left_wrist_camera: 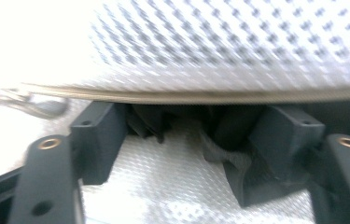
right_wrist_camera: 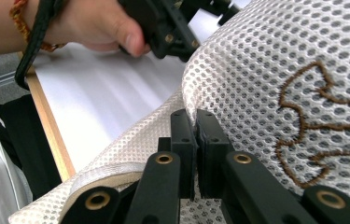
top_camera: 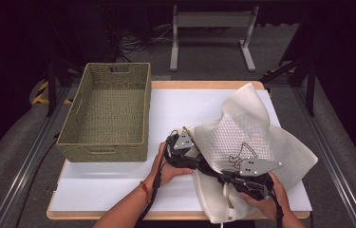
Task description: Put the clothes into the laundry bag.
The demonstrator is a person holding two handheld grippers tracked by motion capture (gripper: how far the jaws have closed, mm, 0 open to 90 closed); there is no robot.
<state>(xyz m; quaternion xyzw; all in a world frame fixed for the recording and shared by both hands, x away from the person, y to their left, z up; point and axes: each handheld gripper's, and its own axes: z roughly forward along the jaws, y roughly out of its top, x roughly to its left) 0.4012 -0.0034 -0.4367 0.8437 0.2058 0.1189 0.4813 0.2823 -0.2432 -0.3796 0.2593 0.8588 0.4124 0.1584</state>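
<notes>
A white mesh bag (top_camera: 251, 133) with brown embroidery (right_wrist_camera: 312, 126) lies bunched on the right half of the white table top (top_camera: 175, 107). My left gripper (top_camera: 195, 152) is at the bag's left edge. Its jaws stand wide apart in the left gripper view (left_wrist_camera: 191, 135), with the bag's zipper band (left_wrist_camera: 210, 97) running across just beyond them and a metal zipper pull (left_wrist_camera: 42, 105) at the left. Nothing is pressed between its pads. My right gripper (top_camera: 219, 172) reaches into the bag's near side and is shut on a fold of the mesh (right_wrist_camera: 197, 126).
A woven green-grey basket (top_camera: 145, 114) with nothing in it stands on the table's left half, close to my left hand (top_camera: 163, 168). The table's wooden front edge (top_camera: 118, 214) runs below my forearms. A metal stand (top_camera: 211, 21) is on the floor beyond the table.
</notes>
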